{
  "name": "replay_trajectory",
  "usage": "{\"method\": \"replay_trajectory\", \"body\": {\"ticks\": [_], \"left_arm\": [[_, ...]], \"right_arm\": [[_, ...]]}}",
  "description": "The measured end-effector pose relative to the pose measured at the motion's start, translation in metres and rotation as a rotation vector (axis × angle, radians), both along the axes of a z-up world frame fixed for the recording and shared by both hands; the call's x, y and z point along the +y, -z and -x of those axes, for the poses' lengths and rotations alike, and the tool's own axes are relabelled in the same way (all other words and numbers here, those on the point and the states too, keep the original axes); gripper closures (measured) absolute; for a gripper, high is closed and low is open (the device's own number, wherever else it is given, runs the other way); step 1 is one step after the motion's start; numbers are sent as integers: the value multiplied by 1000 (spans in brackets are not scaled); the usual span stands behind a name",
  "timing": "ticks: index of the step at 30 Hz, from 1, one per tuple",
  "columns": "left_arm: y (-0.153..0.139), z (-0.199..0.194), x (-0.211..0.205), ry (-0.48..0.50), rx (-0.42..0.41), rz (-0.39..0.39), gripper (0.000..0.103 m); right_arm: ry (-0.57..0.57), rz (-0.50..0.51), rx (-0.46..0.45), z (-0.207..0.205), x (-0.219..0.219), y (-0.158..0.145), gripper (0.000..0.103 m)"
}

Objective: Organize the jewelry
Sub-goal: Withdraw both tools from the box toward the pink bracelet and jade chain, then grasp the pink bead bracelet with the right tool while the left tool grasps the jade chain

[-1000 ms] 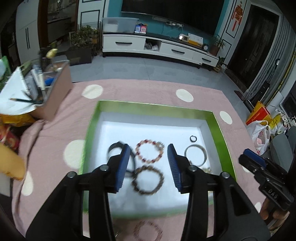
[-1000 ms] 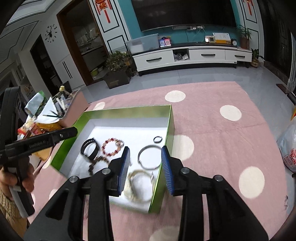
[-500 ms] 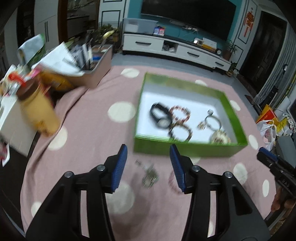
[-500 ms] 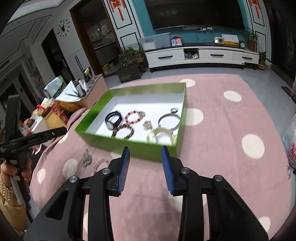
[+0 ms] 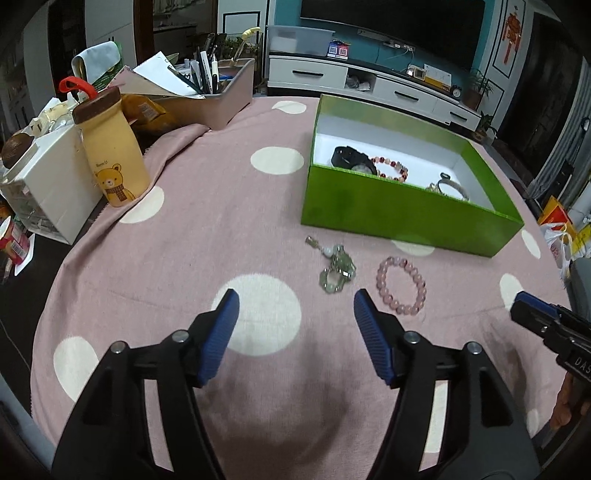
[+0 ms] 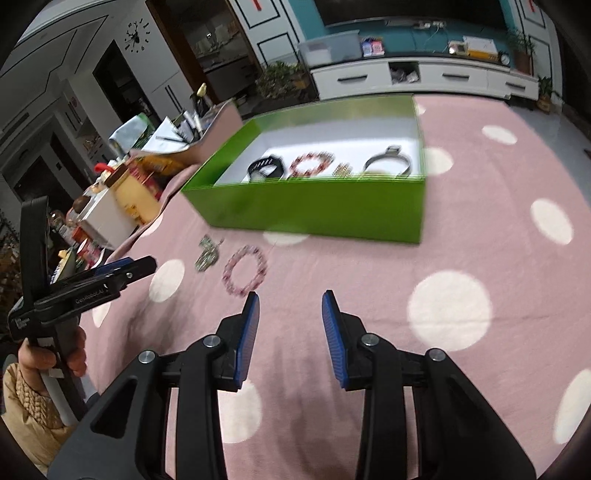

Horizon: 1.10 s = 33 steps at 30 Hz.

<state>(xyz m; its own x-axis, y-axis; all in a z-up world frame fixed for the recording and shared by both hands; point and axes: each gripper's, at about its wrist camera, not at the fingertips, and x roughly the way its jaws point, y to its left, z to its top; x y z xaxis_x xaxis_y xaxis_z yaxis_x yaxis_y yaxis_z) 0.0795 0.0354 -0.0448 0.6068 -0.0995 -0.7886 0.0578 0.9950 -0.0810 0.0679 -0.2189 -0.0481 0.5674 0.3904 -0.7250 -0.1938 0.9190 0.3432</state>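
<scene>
left gripper (image 5: pixel 295 325) jaws wide apart, empty, above the pink dotted cloth (image 5: pixel 221 221). right gripper (image 6: pixel 290 328) jaws parted, empty. pink bead bracelet (image 5: pixel 400 290) and green charm cluster (image 5: pixel 336 271) lie side by side on the cloth, just in front of the green box (image 5: pixel 388 210). inside the box: black watch (image 5: pixel 349 158), red bead bracelet (image 5: pixel 391 168), silver bangle (image 6: pixel 388 162). side of left gripper reads "genrobot.ai"; right one shows "das". yellow bear bottle (image 5: pixel 112 147) at cloth's left edge, print too small to read.

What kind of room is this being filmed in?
Most likely a home living room: a long white TV cabinet under a big dark screen, potted plants, and a table under a pink polka-dot cloth.
</scene>
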Motion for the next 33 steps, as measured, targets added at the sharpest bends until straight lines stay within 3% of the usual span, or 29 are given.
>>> {"method": "replay_trajectory", "body": {"ticks": [16, 21, 27, 33], "left_arm": [[24, -4, -5, 38, 14, -15, 20], [25, -7, -2, 46, 3, -8, 11], [25, -10, 3, 46, -12, -3, 10], [26, -13, 5, 51, -13, 5, 10]], "right_arm": [[-72, 65, 52, -42, 50, 31, 68], [-92, 147, 33, -58, 67, 35, 68], [-113, 234, 5, -66, 80, 37, 68], [-144, 338, -46, -64, 92, 39, 90]]}}
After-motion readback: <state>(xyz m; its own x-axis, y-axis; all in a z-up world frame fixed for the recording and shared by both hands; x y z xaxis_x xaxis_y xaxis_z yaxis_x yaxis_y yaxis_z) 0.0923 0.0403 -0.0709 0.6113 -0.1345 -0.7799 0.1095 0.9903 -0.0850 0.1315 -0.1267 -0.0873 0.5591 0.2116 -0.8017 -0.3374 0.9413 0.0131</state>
